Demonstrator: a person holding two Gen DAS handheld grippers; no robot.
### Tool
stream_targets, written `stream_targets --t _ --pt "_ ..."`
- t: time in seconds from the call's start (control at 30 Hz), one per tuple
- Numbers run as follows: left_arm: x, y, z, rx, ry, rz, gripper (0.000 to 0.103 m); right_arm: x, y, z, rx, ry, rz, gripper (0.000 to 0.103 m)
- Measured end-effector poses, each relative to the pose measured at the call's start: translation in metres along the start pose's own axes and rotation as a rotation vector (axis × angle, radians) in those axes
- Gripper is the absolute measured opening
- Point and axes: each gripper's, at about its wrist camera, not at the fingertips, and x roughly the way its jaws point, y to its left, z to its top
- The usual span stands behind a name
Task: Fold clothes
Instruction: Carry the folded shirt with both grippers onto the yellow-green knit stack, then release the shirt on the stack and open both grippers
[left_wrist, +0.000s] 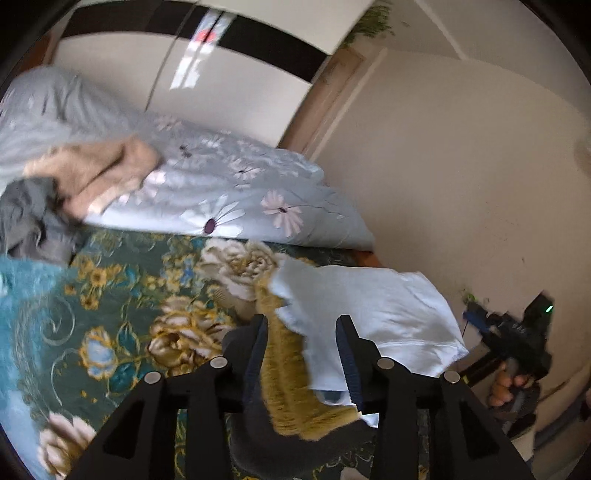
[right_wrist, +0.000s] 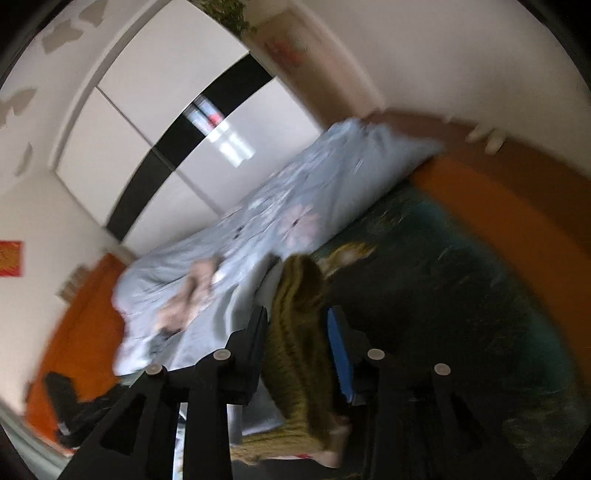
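The green flowery bedspread (left_wrist: 122, 332) covers the bed. At its far left end lies a grey garment (left_wrist: 29, 221), with a tan garment (left_wrist: 96, 173) just behind it on the pale blue quilt (left_wrist: 229, 184). On the bedspread near its middle, the left gripper (left_wrist: 301, 354) is let go, jaws apart over a yellow-brown woolly garment (left_wrist: 291, 387). A white T-shirt (left_wrist: 373, 317) lies over that garment and touches the right jaw. Right of the bedspread, the right gripper (right_wrist: 297, 347) has jaws apart around the woolly garment; I cannot tell if they pinch it.
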Motion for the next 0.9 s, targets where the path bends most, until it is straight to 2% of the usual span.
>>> stream_targets --t 0.07,0.13,0.2,0.3,0.33,0.43,0.57,0.7,0.8,0.87,0.9 --pt "0.009 -0.021 -0.004 0.069 0.016 0.006 0.043 -0.010 0.023 0.000 -0.061 -0.022 0.007 0.037" --pt "0.015 -0.039 -0.011 0.138 0.034 0.017 0.043 -0.008 0.058 -0.005 -0.155 0.001 0.025 0.040" --pt "0.022 -0.051 -0.020 0.197 0.051 0.040 0.044 0.004 0.092 -0.014 -0.252 0.047 0.024 0.040" --pt "0.029 -0.060 -0.034 0.273 0.075 0.072 0.044 0.027 0.106 -0.037 -0.309 0.136 0.005 0.040" --pt "0.031 -0.060 -0.038 0.287 0.079 0.078 0.044 0.034 0.108 -0.045 -0.326 0.161 -0.005 0.040" --pt "0.039 -0.058 -0.045 0.293 0.102 0.071 0.046 0.032 0.098 -0.060 -0.369 0.154 -0.048 0.040" --pt "0.053 -0.057 -0.049 0.273 0.125 0.059 0.050 0.024 0.080 -0.064 -0.390 0.111 -0.114 0.040" --pt "0.060 -0.055 -0.053 0.288 0.151 0.055 0.051 0.032 0.066 -0.062 -0.359 0.126 -0.086 0.040" --pt "0.053 -0.043 -0.054 0.251 0.150 0.031 0.051 0.041 0.059 -0.062 -0.342 0.126 -0.068 0.040" --pt "0.044 -0.033 -0.054 0.218 0.140 0.028 0.060 0.040 0.060 -0.062 -0.325 0.123 -0.056 0.040" --pt "0.040 -0.026 -0.054 0.198 0.134 0.028 0.061 0.038 0.061 -0.062 -0.320 0.121 -0.062 0.040"
